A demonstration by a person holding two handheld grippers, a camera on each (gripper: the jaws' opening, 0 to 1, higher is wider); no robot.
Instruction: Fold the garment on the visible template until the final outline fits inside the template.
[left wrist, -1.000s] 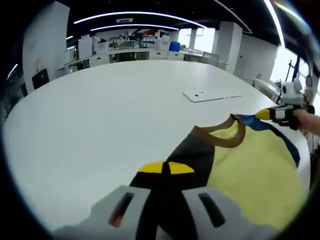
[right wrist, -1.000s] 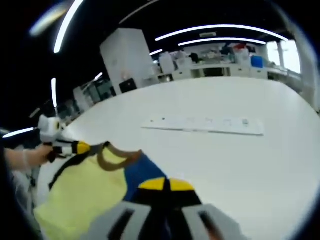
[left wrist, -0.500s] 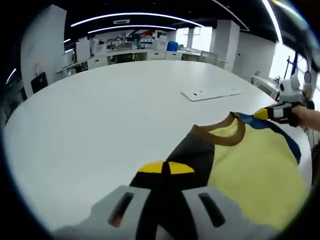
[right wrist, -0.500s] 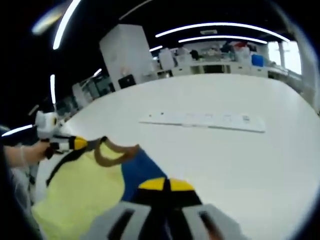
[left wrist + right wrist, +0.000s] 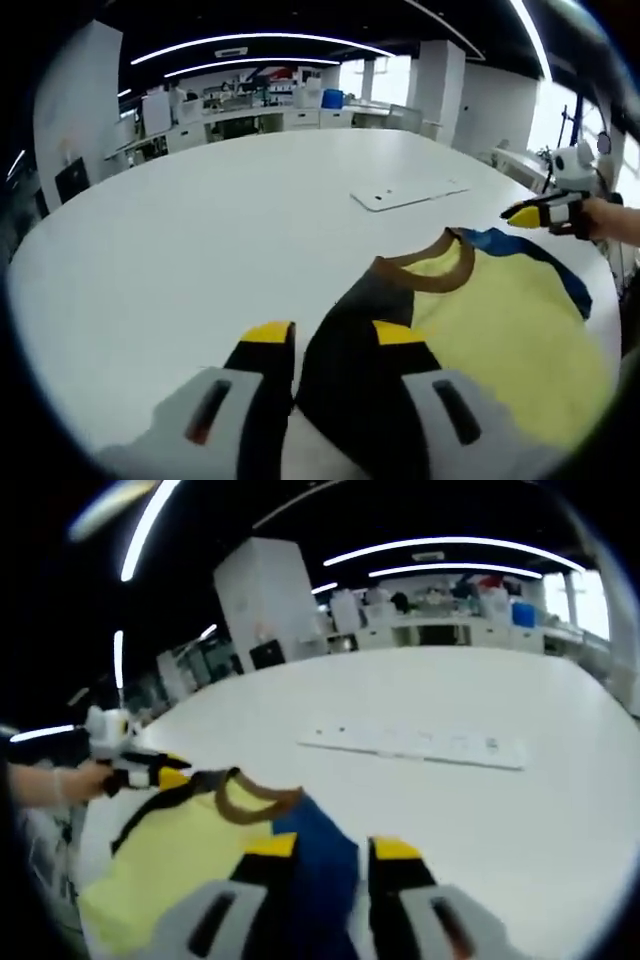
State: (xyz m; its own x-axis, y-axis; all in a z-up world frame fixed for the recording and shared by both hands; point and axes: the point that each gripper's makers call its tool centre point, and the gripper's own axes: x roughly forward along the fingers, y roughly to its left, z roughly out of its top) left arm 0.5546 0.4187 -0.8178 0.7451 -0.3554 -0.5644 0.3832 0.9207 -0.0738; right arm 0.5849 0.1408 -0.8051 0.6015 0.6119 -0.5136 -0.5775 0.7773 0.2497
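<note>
Yellow shirt with brown collar, black and blue shoulder panels, spread flat near table edge. White flat template well apart, farther across table, bare.

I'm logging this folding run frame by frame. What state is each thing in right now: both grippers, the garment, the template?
left gripper: open, jaws apart either side of the black shoulder.
right gripper: open, jaws apart over the blue shoulder.
garment: spread flat on the table, unfolded, brown collar facing away.
template: flat on the table, beyond the garment and apart from it, uncovered.
</note>
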